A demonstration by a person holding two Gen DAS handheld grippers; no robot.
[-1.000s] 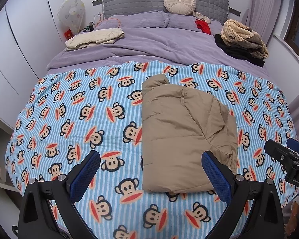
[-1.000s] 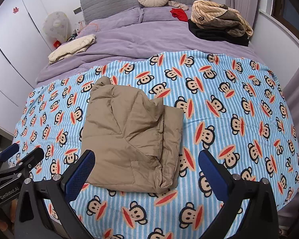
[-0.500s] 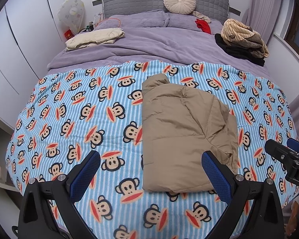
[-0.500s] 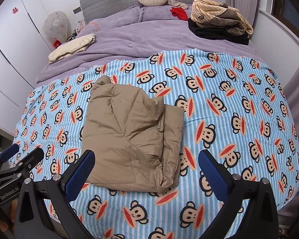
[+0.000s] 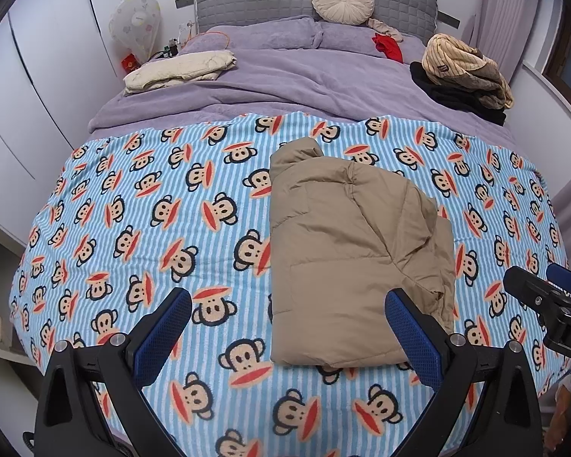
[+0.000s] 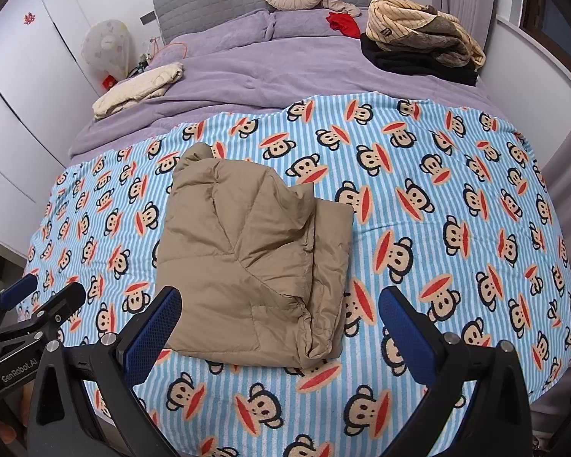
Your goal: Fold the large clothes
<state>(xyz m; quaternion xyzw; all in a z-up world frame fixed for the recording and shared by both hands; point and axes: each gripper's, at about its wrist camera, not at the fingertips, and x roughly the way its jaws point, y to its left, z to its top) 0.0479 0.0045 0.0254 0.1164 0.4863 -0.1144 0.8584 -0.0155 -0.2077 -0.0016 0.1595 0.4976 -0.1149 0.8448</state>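
While both grippers hang over the foot of the bed: neither touches any cloth.
Left gripper [image 5: 287, 337]: level and pointed toward the headboard, its blue-padded fingers [image 5: 413, 337] spread wide with nothing between them.
Right gripper [image 6: 279, 333]: same level, forward-pointing pose, fingers [image 6: 152, 333] just as wide apart and holding nothing.
Side by side: each gripper shows at the edge of the other's view, the right one beyond the left gripper's right finger, the left one beyond the right gripper's left finger.
Tan padded jacket [image 5: 356, 262]: folded into a thick, roughly rectangular bundle, lying flat on the monkey-print blanket [image 5: 152, 228]; its near edge sits ahead of the left gripper's right finger and ahead of the right gripper's left finger.
Loose side: the layered open edges of the bundle face the right gripper's side.
Far beyond the fingers: purple duvet [image 6: 270, 72], a cream folded garment [image 5: 181, 70] to the left, a striped and dark clothes pile [image 6: 418, 43] to the right.
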